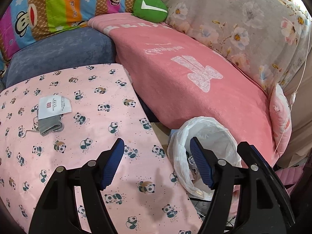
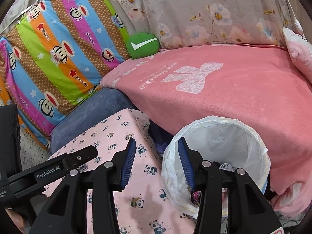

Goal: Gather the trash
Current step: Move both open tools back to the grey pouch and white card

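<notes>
A white paper packet (image 1: 54, 105) with red and black print lies on the pink panda-print table cover (image 1: 78, 156), on top of a grey folded cloth item (image 1: 49, 125). A bin lined with a white plastic bag (image 1: 206, 150) stands at the table's right edge; it also shows in the right wrist view (image 2: 224, 148), with some trash inside. My left gripper (image 1: 157, 142) is open and empty over the table's right edge. My right gripper (image 2: 157, 141) is open and empty between table and bin. The left gripper's body (image 2: 64, 165) shows at left in the right wrist view.
A sofa covered by a pink blanket (image 1: 185, 74) runs behind the bin. A blue cushion (image 1: 64, 52), a striped monkey-print cover (image 2: 58, 58), a green round cushion (image 1: 150, 8) and a floral cloth (image 2: 204, 13) lie beyond.
</notes>
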`<state>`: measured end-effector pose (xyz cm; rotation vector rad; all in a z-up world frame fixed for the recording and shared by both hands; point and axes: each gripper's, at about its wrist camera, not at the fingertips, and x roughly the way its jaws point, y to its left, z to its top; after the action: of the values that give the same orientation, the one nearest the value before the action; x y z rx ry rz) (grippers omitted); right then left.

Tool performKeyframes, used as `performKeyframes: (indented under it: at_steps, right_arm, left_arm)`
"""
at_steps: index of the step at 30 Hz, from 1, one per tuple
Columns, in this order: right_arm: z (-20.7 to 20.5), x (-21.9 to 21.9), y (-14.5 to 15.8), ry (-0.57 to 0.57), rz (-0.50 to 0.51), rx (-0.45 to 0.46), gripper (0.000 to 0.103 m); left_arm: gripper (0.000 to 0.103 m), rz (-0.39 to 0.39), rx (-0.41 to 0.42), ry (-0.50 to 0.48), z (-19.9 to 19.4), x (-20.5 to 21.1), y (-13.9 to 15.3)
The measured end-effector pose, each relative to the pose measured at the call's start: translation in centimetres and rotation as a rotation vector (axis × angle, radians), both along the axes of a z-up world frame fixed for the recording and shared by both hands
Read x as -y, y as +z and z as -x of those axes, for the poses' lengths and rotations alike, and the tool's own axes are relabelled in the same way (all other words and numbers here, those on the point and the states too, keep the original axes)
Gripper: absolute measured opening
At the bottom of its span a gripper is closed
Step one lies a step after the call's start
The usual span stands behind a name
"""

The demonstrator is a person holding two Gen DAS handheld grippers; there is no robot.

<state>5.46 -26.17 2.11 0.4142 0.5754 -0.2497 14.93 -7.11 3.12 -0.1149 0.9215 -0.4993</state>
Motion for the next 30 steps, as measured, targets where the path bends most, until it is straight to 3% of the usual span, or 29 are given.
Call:
performKeyframes:
  at_steps: [16, 27, 30]
  right_arm:
    - [-4.3, -7.3, -0.9, 0.148, 0.032, -0.046, 0.045]
    - [-8.7, -13.4, -3.2, 0.271, 0.054, -0.112, 0.045]
    - [-10.4, -14.8, -4.0, 0.298, 0.062, -0.129, 0.056]
  left_arm:
    - [0.066, -0.003, -0.037, 0.141, -2.0, -8.0, -1.6]
    - [0.067, -0.045, -0.088, 0.267, -4.2, -15.1, -4.6]
    - [0.067, -0.064, -0.105, 0.317, -5.2, -17.5, -5.7]
